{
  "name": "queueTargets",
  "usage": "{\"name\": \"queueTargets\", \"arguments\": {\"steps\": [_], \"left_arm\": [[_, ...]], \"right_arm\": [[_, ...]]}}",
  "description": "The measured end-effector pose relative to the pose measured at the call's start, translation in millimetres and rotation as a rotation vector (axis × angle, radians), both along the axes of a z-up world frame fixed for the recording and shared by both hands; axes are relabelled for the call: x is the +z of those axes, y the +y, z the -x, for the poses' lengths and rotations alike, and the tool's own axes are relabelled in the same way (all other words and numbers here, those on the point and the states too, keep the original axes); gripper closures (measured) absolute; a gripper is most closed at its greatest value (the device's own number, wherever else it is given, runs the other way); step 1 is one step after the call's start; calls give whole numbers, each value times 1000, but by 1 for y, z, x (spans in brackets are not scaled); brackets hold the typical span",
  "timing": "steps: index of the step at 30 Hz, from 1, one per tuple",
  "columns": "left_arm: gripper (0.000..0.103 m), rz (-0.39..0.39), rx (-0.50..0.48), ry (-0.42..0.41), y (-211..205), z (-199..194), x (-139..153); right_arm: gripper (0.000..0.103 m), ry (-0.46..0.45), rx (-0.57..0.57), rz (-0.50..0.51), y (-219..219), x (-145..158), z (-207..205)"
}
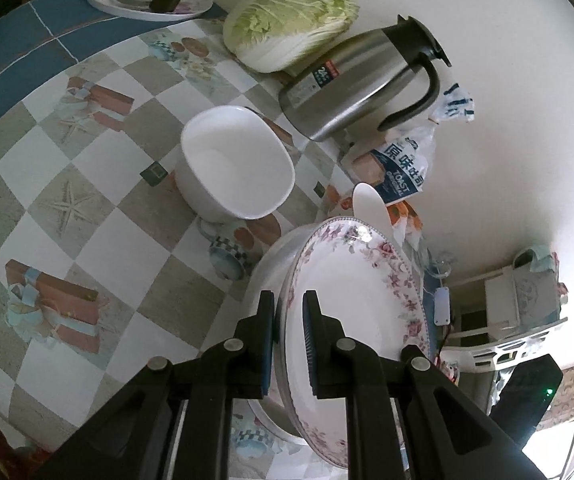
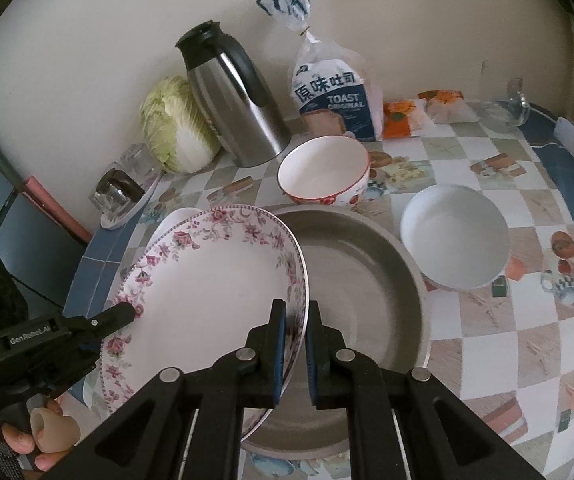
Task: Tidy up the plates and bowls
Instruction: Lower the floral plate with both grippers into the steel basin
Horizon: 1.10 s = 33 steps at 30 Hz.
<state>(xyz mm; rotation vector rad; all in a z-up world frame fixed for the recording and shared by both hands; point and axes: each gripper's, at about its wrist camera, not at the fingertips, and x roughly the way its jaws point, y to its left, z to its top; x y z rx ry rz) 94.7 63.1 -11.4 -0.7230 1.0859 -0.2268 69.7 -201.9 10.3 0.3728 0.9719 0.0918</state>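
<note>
A floral-rimmed white plate (image 2: 215, 280) is held tilted over a wide grey metal basin (image 2: 367, 280). My right gripper (image 2: 295, 348) is shut on the plate's right rim. My left gripper (image 1: 290, 340) is shut on the plate's opposite rim (image 1: 351, 292); it also shows at the left of the right wrist view (image 2: 127, 312). A plain white bowl (image 2: 455, 240) stands right of the basin. A red-flowered bowl (image 2: 323, 172) stands behind the basin. In the left wrist view a white bowl (image 1: 239, 164) stands beyond the plate.
A steel thermos jug (image 2: 239, 100), a napa cabbage (image 2: 175, 124) and a bag of toast (image 2: 335, 92) stand along the wall. A tray with glasses (image 2: 127, 188) sits at the left. A glass jug (image 2: 507, 100) stands at the back right. The table has a checked cloth (image 2: 507, 340).
</note>
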Motion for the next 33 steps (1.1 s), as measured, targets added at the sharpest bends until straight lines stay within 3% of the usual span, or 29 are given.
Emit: {"name": "queueTargets", "arguments": {"steps": [9,14,20,33], "left_arm": [[89,-15,-27,39,-10,-14,-21],[89,-65,-68,47,-22,-18,-32],[89,-49,-85,66,-30,-19,-45],[89,-141,-154,32,-56,-26,-48]], "right_arm": [[94,35,-2,-30,-8,-18,-13],[94,68,-21,-38,-17,-31,-12],[94,96,-39,-47,-27,-43,-10],[94,131,-79,-62,-42,-60,-9]]}}
